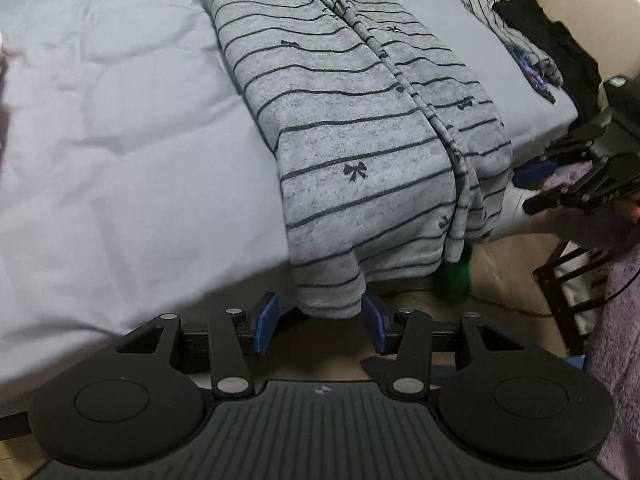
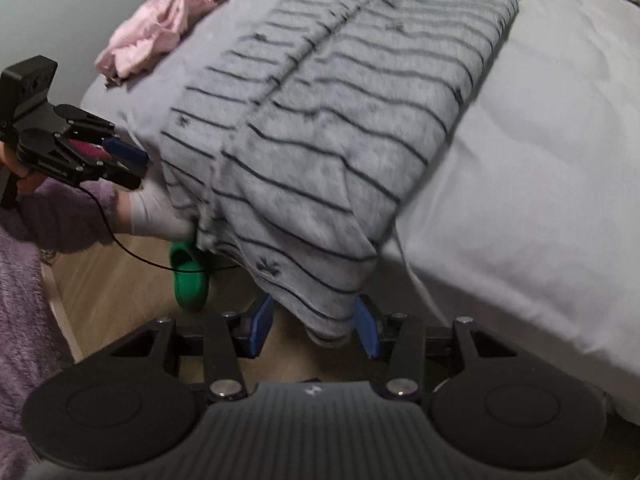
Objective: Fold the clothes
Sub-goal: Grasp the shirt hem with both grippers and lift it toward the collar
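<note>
Below, striped garment [image 1: 360,128] hem dangles between each tool's parted pads, contact unclear.

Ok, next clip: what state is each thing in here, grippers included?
Striped garment: laid lengthwise on the bed, sides folded in, lower end hanging over the edge.
Left gripper: open, fingers either side of a hanging corner.
Right gripper: open, fingers either side of the other corner.
Pink garment: crumpled, unfolded.
Bed: sheet wrinkled.
</note>
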`<state>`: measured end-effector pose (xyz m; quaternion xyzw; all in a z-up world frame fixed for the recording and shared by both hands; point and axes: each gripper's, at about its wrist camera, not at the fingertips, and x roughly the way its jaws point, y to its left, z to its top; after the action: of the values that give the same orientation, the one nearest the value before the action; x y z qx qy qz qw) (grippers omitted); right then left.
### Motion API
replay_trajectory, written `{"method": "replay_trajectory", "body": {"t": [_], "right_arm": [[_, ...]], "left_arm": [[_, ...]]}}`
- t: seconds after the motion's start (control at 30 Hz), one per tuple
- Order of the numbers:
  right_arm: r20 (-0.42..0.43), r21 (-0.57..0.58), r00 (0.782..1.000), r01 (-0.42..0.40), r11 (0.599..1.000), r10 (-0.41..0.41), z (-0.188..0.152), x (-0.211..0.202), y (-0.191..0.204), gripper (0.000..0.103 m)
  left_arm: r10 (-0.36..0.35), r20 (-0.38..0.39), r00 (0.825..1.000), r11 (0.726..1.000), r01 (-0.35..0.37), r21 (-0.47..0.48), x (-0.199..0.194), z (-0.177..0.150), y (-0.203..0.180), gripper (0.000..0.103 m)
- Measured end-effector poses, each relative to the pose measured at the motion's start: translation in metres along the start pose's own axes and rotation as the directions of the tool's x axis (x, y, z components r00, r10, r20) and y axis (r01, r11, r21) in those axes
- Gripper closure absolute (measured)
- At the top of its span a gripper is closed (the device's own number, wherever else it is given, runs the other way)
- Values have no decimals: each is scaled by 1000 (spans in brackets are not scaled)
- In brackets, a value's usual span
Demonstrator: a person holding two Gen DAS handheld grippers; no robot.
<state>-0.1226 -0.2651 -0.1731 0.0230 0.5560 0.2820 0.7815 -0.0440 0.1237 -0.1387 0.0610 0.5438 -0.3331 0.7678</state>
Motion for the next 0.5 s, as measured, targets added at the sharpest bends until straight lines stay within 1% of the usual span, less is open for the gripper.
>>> {"method": "replay_trajectory", "body": {"t": [0.07,0.2,0.23,0.3,0.4,0.5], "right_arm": [[-4,23,1000,-7,1000,7,1,6,-6,53],[15,63,999,-41,997,41,3,13,-14,51],[21,67,999,-48,997,47,4,14,-15,50],[38,79,998,-59,995,57,6,16,-18,42],[42,109,997,-76,991,72,9,24,-26,41],[26,123,996,-85,989,82,9,33,-32,42]], "left_arm": [[-9,-7,1000,1000,9,7,8,1,1,59],[-27,-24,999,999,27,24,23,1,2,59],[-34,-24,999,999,34,30,25,0,3,59],[-47,-16,999,998,48,45,28,0,4,59],[-61,-25,998,997,62,48,37,2,7,58],[-66,-36,997,995,69,77,44,3,6,59]]}}
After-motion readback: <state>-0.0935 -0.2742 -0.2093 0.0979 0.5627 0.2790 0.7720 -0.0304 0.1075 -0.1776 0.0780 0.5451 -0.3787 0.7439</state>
